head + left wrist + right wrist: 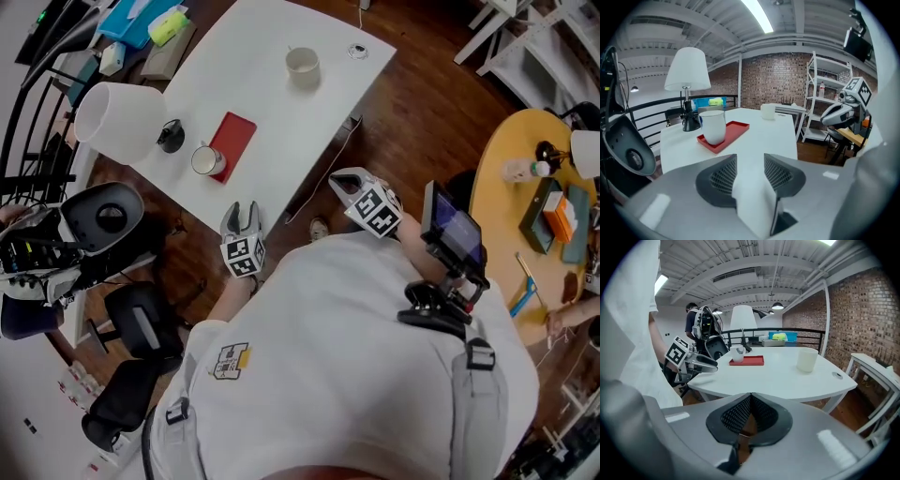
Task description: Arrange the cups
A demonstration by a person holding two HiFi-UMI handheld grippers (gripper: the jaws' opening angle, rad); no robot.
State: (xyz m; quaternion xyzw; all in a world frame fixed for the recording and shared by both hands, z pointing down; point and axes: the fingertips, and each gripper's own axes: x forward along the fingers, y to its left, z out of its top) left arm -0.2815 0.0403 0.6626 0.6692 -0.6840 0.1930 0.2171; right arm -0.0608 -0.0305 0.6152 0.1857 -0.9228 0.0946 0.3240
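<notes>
A white cup (206,160) stands on the near end of a red tray (235,136) at the left of the white table (281,112). A cream cup (302,66) stands alone toward the far right corner. My left gripper (242,217) hovers at the table's near edge, just short of the tray. Its jaws are open, with nothing between them. In the left gripper view the white cup (713,125) and tray (736,131) lie ahead and to the left. My right gripper (345,180) is shut and empty, off the table's right edge. Its own view shows the cream cup (806,359) ahead.
A white lamp (120,122) with a black base stands left of the tray. Black chairs (112,220) sit by the table's left corner. A yellow round table (525,216) with clutter is at the right. White shelves (825,98) stand beyond the table.
</notes>
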